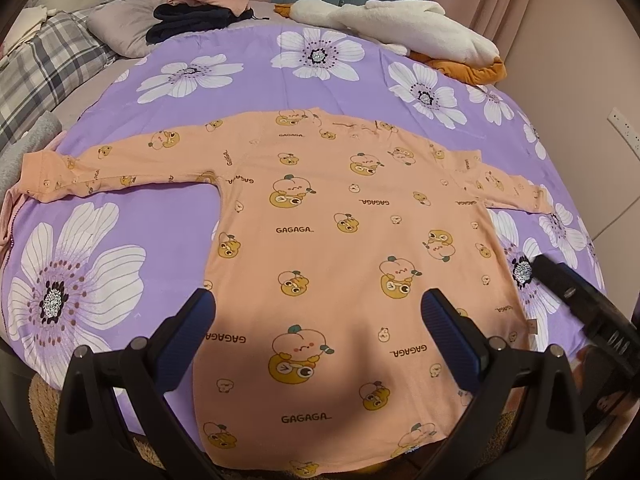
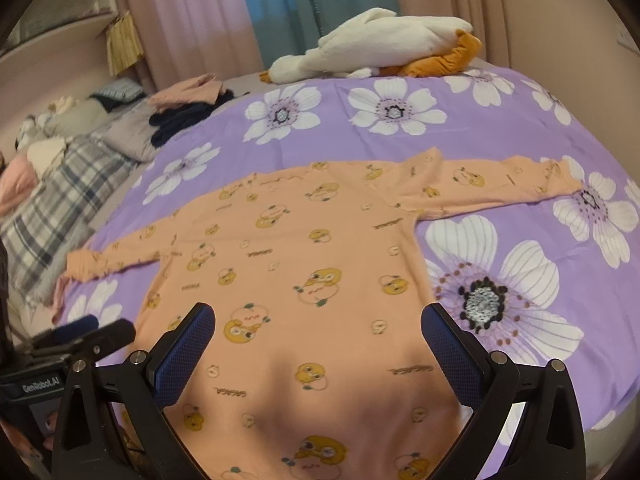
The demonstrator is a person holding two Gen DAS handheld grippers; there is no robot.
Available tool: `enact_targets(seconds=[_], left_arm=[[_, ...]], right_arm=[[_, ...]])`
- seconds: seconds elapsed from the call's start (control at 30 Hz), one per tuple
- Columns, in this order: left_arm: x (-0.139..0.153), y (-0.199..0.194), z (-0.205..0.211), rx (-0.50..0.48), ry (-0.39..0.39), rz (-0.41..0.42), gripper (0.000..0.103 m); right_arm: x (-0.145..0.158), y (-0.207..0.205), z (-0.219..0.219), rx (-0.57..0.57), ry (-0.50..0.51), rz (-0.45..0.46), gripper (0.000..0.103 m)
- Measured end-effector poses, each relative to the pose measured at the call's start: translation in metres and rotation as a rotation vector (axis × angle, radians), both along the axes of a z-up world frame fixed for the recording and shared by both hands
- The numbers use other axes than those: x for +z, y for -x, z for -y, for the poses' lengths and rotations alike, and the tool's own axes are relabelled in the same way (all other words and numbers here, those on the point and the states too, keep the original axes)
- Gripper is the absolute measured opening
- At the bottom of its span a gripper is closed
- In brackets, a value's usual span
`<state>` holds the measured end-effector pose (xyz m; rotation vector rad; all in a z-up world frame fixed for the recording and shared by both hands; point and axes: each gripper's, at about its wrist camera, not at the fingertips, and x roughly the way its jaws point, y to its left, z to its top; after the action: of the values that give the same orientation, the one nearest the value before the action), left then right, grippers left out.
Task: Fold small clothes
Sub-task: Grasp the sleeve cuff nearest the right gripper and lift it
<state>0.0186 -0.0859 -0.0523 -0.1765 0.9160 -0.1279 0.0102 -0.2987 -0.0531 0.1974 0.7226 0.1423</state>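
The peach long-sleeved cotton top printed with cartoon ducks and "GAGAGA" lettering (image 1: 320, 216) lies flat on the purple bedspread with large white flowers (image 1: 120, 240), both sleeves spread out to the sides, hem nearest the cameras; the left gripper (image 1: 319, 312) hovers over the lower body of the garment, jaws wide apart, holding nothing; the right gripper (image 2: 319, 326) hovers likewise over the hem area, jaws wide apart and empty; each gripper shows at the edge of the other's view. At the far edge of the bed rest a white plush goose with orange feet (image 1: 400, 24), a stack of folded dark and pink clothes (image 1: 200, 8), and a grey plaid pillow (image 1: 44, 68); pink and blue curtains (image 2: 280, 12) hang behind.
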Motion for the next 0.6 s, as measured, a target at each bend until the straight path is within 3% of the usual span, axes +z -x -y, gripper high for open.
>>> enact_targets(seconds=[0.13, 0.33, 0.5, 0.6], left_arm=[[-0.001, -0.008, -0.002, 0.016, -0.001, -0.011, 0.102], [0.0, -0.028, -0.005, 0.04, 0.027, -0.018, 0.102], [-0.011, -0.051, -0.004, 0.048, 0.063, -0.053, 0.098], [-0.023, -0.061, 0.002, 0.042, 0.056, -0.08, 0.093]], right_arm=[[0.004, -0.003, 0.039, -0.061, -0.069, 0.011, 0.102], [0.017, -0.015, 0.134, -0.197, -0.164, 0.015, 0.102], [0.011, -0.045, 0.222, -0.315, -0.323, -0.028, 0.089], [-0.002, -0.072, 0.267, -0.419, -0.371, -0.058, 0.075]])
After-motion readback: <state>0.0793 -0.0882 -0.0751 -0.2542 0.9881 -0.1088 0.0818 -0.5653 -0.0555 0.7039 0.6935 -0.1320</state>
